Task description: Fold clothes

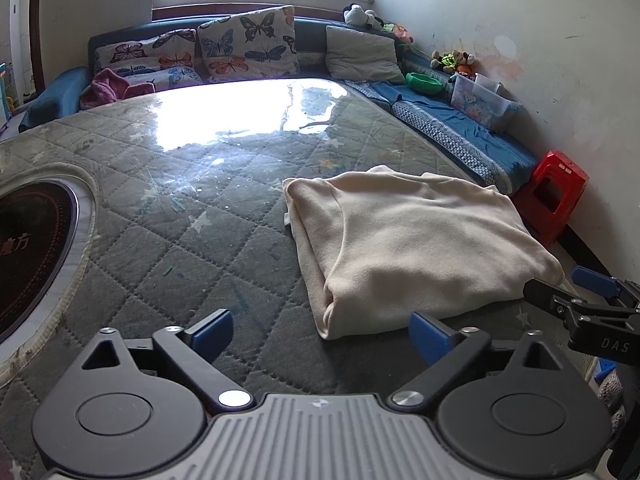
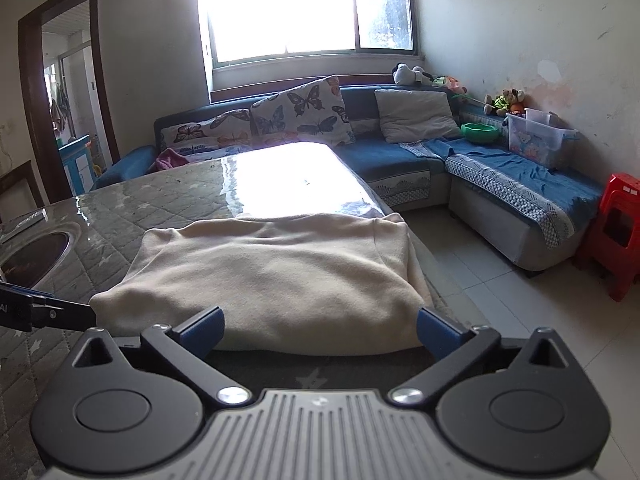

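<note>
Nearest the left wrist camera, the left gripper (image 1: 320,330) has its 2 blue-padded jaws spread wide with nothing between them, only quilted table cover (image 1: 168,240) beneath. The right pad sits just beside the near corner of the folded cream garment (image 1: 408,248) without pressing it. At 3 o'clock in that view the right gripper (image 1: 576,292) reaches in from the edge, by the garment's near right corner.

In the right wrist view the right gripper (image 2: 320,330) is likewise spread wide and empty; the garment (image 2: 272,276) lies just past its 2 pads, its near folded edge spanning the gap between them. Whether the pads touch the cloth cannot be told. The left gripper's black finger (image 2: 60,314) pokes in at 9 o'clock, near the garment's left corner.

The garment is a flat, roughly square bundle at the table's right edge. At 9 o'clock in the left view a round dark cooktop (image 1: 32,256) is set into the table. Farther off, glare whitens the glossy cover. Beyond, at 12 o'clock, a blue sofa (image 2: 392,160) carries butterfly cushions (image 1: 248,44); at 3 o'clock a red stool (image 2: 616,236) stands on the tiled floor.
</note>
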{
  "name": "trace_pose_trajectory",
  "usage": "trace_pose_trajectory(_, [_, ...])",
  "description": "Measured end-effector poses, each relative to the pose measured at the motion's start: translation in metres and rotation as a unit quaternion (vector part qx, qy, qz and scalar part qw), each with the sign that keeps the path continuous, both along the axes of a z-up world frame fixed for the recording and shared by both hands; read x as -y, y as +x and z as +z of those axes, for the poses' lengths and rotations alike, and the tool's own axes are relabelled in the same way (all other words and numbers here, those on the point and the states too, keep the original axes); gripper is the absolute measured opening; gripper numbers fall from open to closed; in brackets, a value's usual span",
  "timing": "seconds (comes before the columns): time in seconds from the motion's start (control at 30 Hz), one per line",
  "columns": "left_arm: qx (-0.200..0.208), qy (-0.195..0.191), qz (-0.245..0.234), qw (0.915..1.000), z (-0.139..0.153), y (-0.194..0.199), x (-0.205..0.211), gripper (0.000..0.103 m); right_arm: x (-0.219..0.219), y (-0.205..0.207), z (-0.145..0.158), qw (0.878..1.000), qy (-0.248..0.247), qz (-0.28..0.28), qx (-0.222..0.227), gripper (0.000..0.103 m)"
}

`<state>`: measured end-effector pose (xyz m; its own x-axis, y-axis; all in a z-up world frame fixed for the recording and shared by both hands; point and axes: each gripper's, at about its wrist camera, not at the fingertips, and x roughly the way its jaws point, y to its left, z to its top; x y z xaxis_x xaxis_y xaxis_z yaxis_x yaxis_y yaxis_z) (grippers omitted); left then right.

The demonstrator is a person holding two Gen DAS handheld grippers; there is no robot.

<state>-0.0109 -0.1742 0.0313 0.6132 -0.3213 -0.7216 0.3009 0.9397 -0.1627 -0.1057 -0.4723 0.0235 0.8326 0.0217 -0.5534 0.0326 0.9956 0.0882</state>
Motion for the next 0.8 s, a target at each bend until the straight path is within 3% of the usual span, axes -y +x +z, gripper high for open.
trace_pose_trajectory(0.1, [0.004,0.000,0.003,1.0000,0.001,-0.003,-0.002,0.103,-0.003,-0.003,0.000,1.000,-0.002,-0.003,0.001,0.103])
trace_pose_trajectory(0.8, [0.015,0.000,0.008,0.9999,0.002,-0.021,-0.010,0.103,-0.014,-0.020,0.002,1.000,-0.010,-0.014,-0.002,0.103])
